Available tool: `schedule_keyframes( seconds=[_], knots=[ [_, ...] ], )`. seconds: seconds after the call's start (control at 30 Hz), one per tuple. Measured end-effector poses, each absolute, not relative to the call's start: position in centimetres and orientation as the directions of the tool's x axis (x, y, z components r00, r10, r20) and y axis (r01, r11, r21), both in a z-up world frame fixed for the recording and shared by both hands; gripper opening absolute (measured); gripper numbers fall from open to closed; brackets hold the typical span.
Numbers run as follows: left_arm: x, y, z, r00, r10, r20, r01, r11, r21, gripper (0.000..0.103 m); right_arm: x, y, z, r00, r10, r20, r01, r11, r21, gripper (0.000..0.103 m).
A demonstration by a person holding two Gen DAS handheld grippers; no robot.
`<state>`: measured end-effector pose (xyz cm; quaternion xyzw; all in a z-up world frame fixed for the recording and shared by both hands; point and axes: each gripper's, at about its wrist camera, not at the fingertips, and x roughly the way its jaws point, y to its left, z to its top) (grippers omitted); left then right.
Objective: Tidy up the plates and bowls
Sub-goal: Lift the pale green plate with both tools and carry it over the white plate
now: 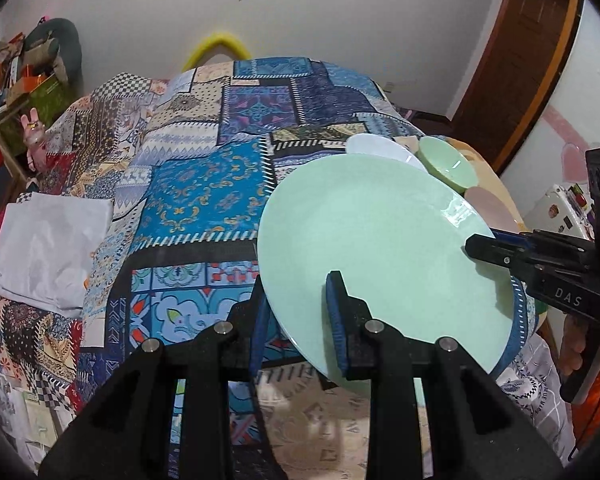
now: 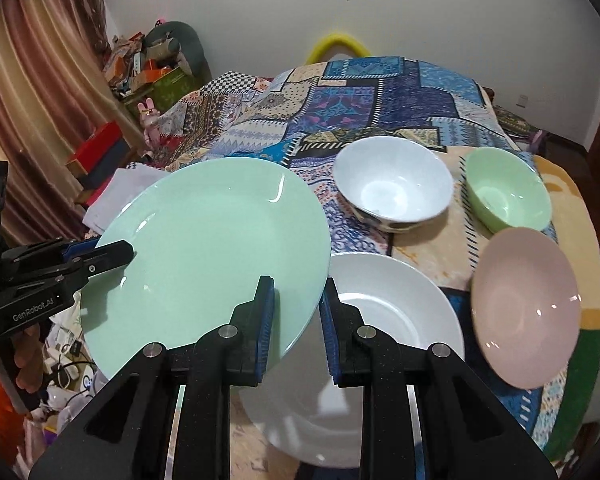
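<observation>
Task looks early on: nothing stacked yet, as far as the two views show. The green plate (image 2: 204,248) is up off the patchwork cloth (image 1: 204,184), carried by both tools at once, tilted, its far rim higher than the near one. The left tool (image 1: 300,320) is clamped on the plate's near-left rim, one blue pad on top, the other below; the right tool (image 2: 296,320) is clamped on the near-right rim likewise (seen from the left wrist it shows as a black beak biting the plate's right edge). Left to do, judging by what lies about: the white plate (image 2: 364,344) sits flat just under and right of the green one, and looks the likely base for a plate stack. Three bowls wait apart from each other: white bowl (image 2: 396,188) at the back, green bowl (image 2: 508,192) right of it, pink bowl (image 2: 528,312) nearest, tipped up towards the camera & blurred, so can't tell how it sits. None nested so far. Room: the cloth to the left and beyond is wide & bare, good for swinging the plate, w/ only a folded white cloth (image 1: 48,248) at the far left. Right side is tight; the bowls crowd it, and the surface's rounded edge drops off just past the pink bowl. Near edge is close too, the white plate lies right at it, so lowering the green plate onto it needs care not to nudge it off.
</observation>
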<state>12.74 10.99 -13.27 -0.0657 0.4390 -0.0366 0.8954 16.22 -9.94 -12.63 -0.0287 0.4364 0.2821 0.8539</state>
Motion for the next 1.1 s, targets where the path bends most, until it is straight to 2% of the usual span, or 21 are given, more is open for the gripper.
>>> schedule_keyframes(
  seconds=[0.5, 1.1],
  knots=[
    [13.9, 6.0, -13.9, 0.584, -0.172, -0.793, 0.069, 0.984, -0.163, 0.028, 15.3, -15.4, -13.2, 0.476, 0.438, -0.762, -0.447, 0.867, 0.219, 0.021],
    [16.2, 2.8, -18.7, 0.486, -0.199, -0.851, 0.103, 0.980, -0.170, 0.028, 15.4, -18.4, -17.2, 0.418, 0.416, -0.808, -0.373, 0.889, 0.265, 0.021]
  ],
)
